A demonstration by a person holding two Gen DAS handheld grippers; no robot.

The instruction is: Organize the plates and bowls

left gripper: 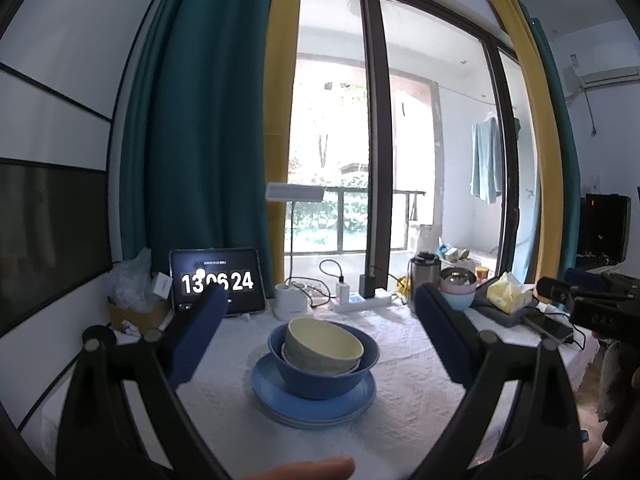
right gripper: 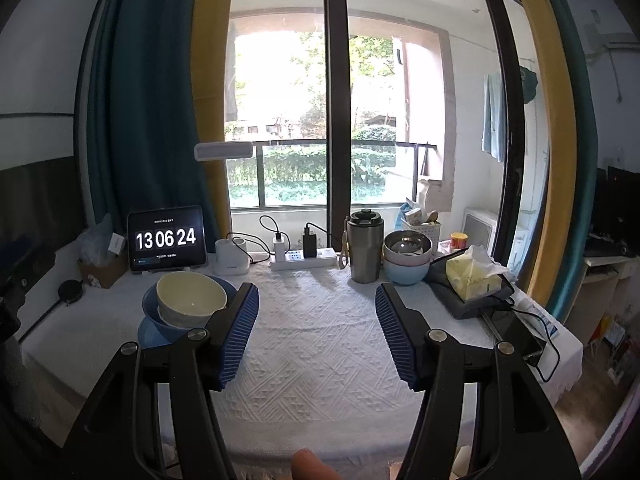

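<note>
The stack sits on the white tablecloth (right gripper: 316, 320): blue plates (left gripper: 312, 400) at the bottom, a dark blue bowl (left gripper: 324, 364) on them, and 2 pale bowls (left gripper: 324, 346) nested inside, tilted. The left gripper (left gripper: 316, 328) hangs before the stack, jaws wide apart, gripping nothing. The right gripper (right gripper: 316, 332) stands just right of the stack, jaws apart and empty over bare cloth. Behind stand a tablet clock (right gripper: 167, 239), a steel tumbler (right gripper: 365, 246), 3 more stacked bowls (right gripper: 407, 258) and a tissue pack (right gripper: 472, 276).
</note>
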